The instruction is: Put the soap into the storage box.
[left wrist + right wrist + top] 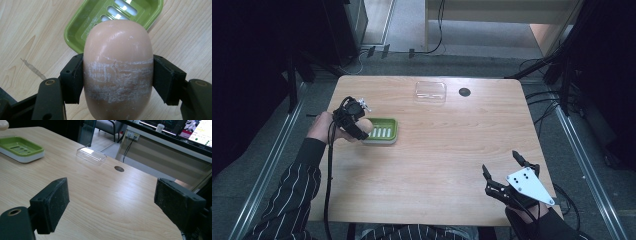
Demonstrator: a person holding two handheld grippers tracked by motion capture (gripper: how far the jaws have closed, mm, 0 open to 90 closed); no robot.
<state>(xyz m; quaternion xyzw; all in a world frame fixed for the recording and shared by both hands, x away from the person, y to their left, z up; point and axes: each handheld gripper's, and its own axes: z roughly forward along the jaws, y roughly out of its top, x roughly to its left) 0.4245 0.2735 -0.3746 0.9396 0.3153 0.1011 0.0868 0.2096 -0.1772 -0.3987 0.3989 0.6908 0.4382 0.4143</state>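
At the left of the table (437, 165) the left gripper (357, 122) is clamped on a bar of soap (117, 70), one black pad pressed against each long side. The soap is pale pink and oval, with a band of white scuffing across its middle where the pads meet it. It hangs above the near end of the dish (381, 131), not resting in it; from the left gripper view the dish (105, 15) lies under and beyond the bar. The dish is lime green with a white slotted insert and a white base, and it sits flat on the wood toward the left side of the table. I can read no brand or stamp on the soap or on the dish.

Farther along, near the far edge, a clear plastic lid (430, 92) lies on the table, well apart from the dish. Just beside it to the right is a small round cable hole (465, 92).

At the right, near the front edge, the right gripper (504, 172) is held over bare wood with its jaws wide apart and nothing between them. Beyond the table in the right gripper view a monitor (200, 132) glows, its writing too small to read.
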